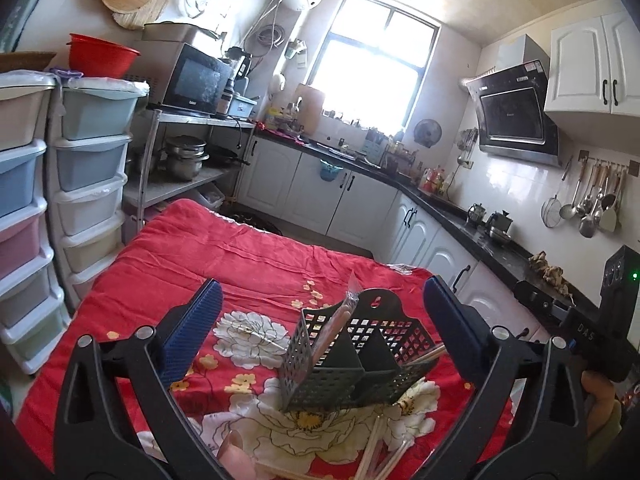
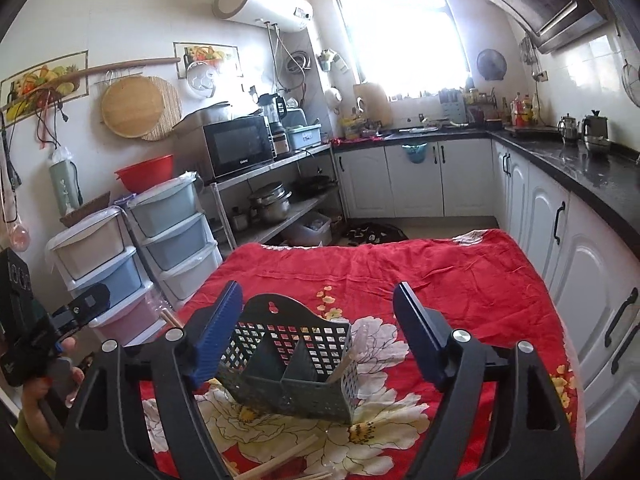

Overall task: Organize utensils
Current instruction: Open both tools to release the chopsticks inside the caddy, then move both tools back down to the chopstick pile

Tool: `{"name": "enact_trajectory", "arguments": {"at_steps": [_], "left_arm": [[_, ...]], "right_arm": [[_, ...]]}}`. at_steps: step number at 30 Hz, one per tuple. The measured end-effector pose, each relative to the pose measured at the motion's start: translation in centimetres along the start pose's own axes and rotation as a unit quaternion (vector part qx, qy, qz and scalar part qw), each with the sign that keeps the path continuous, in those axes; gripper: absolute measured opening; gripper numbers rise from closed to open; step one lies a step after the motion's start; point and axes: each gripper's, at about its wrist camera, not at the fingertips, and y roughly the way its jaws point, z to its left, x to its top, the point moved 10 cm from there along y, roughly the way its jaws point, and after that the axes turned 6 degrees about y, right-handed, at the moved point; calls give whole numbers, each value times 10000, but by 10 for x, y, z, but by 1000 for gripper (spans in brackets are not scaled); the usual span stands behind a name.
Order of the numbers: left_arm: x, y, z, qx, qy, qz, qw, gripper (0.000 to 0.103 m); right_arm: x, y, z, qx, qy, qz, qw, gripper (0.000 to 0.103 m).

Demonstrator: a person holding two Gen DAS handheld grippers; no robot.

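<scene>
**kitchenlurker:** Where was the dark grey perforated plastic utensil caddy [image 2: 292, 364] sitting?

**umi_fan:** On the red floral cloth [image 2: 400, 272], between both sets of tongs. Left gripper [image 1: 320, 320] and right gripper [image 2: 318, 320] were spread wide, gripping nothing.

**kitchenlurker:** Much done?

**umi_fan:** Barely, I'd say. One clear-wrapped utensil packet [image 1: 340, 320] stood in the caddy; loose wooden chopsticks [image 2: 280, 460] and pale sticks [image 1: 384, 448] lay on the cloth in front.

Black angular gripper frames [image 1: 322, 336] with silver screws carry ribbed blue finger pads [image 1: 192, 336]; "DAS" lettering at right edge.
</scene>
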Motion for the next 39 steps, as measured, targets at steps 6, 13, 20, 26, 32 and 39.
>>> {"name": "enact_trajectory", "arguments": {"at_steps": [6, 13, 20, 26, 32, 39], "left_arm": [[-6, -12, -3, 5, -6, -32, 10000, 92], [-17, -24, -3, 17, 3, -30, 10000, 92], [-36, -28, 1, 54, -66, 104, 9999, 92], [-53, -30, 6, 127, -107, 270, 9995, 92], [-69, -33, 11, 142, -169, 420, 9989, 92], [-86, -32, 19, 194, -312, 612, 9975, 92]], "right_arm": [[-6, -15, 4, -7, -49, -102, 9999, 79], [-21, -27, 11, 86, -68, -65, 9999, 81], [-39, -30, 16, 84, -168, 92, 9998, 82], [-60, -28, 16, 62, -214, 284, 9993, 82], [-80, -27, 16, 62, -232, 455, 9987, 82], [-100, -26, 21, 82, -299, 606, 9977, 82]]}}
